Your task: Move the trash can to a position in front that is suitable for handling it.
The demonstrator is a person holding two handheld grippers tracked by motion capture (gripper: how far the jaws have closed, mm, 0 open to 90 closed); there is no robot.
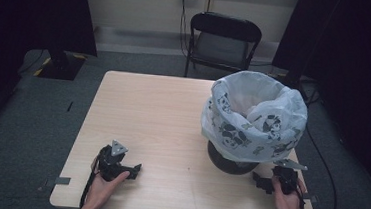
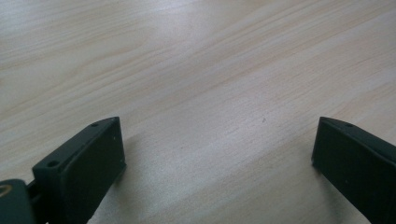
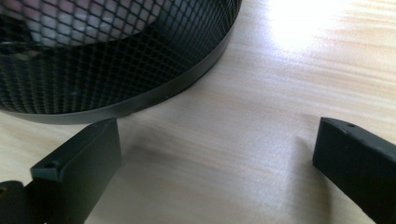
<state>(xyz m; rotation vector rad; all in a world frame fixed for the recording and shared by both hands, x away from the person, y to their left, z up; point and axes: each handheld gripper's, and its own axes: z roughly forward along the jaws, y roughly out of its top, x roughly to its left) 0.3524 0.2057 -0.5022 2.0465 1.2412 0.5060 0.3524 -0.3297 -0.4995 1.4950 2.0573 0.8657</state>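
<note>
- My right tongs (image 1: 263,182) and left tongs (image 1: 135,170) were both open and empty.
- The mesh bin (image 3: 116,60) with its panda bag (image 1: 255,117) stood just beside the right tongs, so a careless push could have tipped it off the desk (image 1: 162,117).

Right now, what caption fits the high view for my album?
Two open grippers, left and right, rest near a bag-lined mesh bin.
</note>
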